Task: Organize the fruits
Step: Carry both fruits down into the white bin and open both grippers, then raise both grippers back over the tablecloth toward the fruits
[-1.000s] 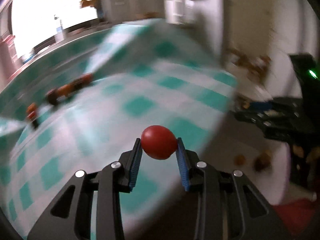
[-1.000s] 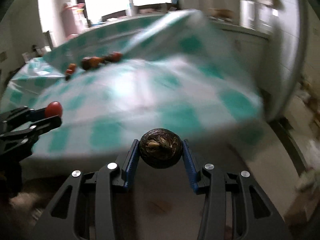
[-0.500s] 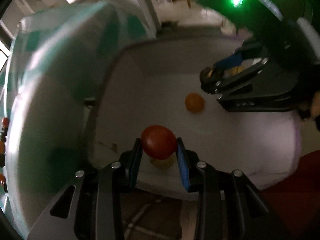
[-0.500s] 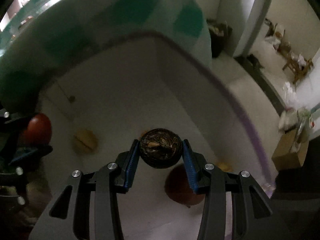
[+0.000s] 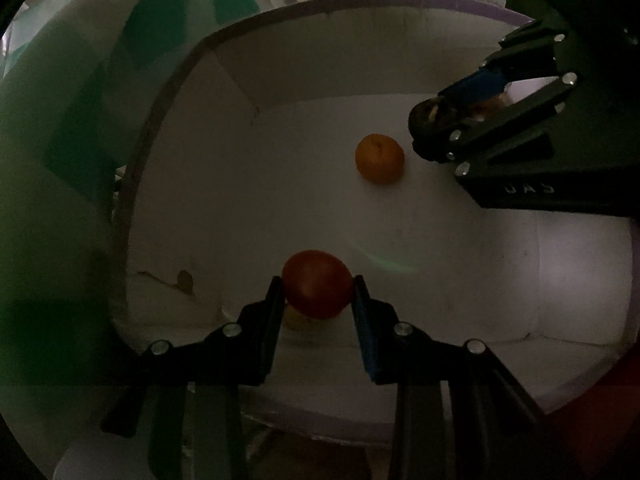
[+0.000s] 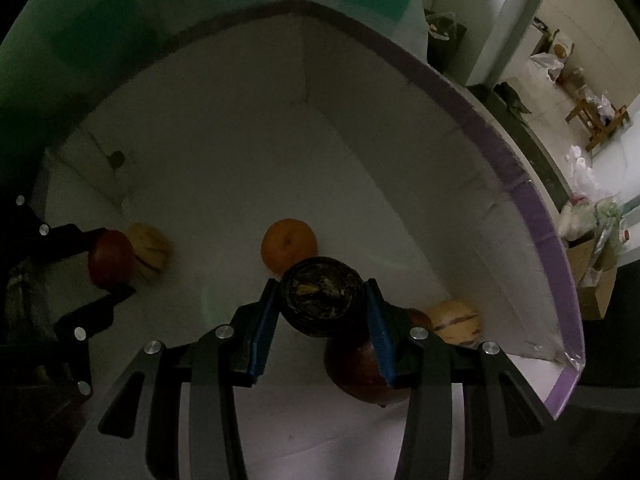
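Both grippers hung inside a white box (image 6: 532,208) with a purple rim, each loaded with fruit. The left gripper (image 5: 318,300) was clenched on a red tomato (image 5: 317,283), held just above a pale striped fruit (image 6: 150,251) on the box floor. The right gripper (image 6: 322,300) grasped a dark round fruit (image 6: 322,300), its jaws tight on both sides, above a dark red fruit (image 6: 360,368) at about 5 o'clock from it in the right wrist view. An orange (image 5: 379,157) lay loose on the floor between the two tools, at 12 o'clock from the right gripper's load. A second striped fruit (image 6: 456,322) sat near the box wall at 3 o'clock.

The likely trouble was a drop onto fruit already lying below: the tomato released over the striped fruit, or the dark fruit let go over the red one, could bounce, roll or bruise. The two tools also worked near each other, and a careless swing could knock them together.

A second earlier, both grippers were over a green-checked tablecloth with the same fruits in their jaws; since then they had come down into the box, and the grips had not changed.
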Demonstrator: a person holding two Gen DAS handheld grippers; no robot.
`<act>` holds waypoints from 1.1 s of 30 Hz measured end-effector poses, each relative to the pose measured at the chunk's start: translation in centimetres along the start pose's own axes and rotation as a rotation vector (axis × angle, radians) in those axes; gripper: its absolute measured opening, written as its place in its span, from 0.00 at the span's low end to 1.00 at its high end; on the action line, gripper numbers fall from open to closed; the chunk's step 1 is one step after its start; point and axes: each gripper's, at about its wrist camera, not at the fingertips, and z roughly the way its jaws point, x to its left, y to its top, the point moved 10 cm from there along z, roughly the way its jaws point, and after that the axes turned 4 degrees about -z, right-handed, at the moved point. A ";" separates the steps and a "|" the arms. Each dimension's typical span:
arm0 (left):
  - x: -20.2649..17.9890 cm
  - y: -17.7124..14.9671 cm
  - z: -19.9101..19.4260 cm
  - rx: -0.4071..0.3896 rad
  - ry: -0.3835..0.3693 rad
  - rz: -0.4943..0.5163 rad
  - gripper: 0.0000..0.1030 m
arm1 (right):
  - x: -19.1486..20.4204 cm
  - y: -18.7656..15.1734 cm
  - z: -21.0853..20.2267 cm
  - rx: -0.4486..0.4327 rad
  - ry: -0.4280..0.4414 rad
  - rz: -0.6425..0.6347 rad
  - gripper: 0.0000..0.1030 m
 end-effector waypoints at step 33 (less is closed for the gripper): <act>10.6 0.5 -20.3 -0.567 0.099 -0.272 0.98 | 5.9 10.7 -15.7 -0.344 -0.066 -0.133 0.83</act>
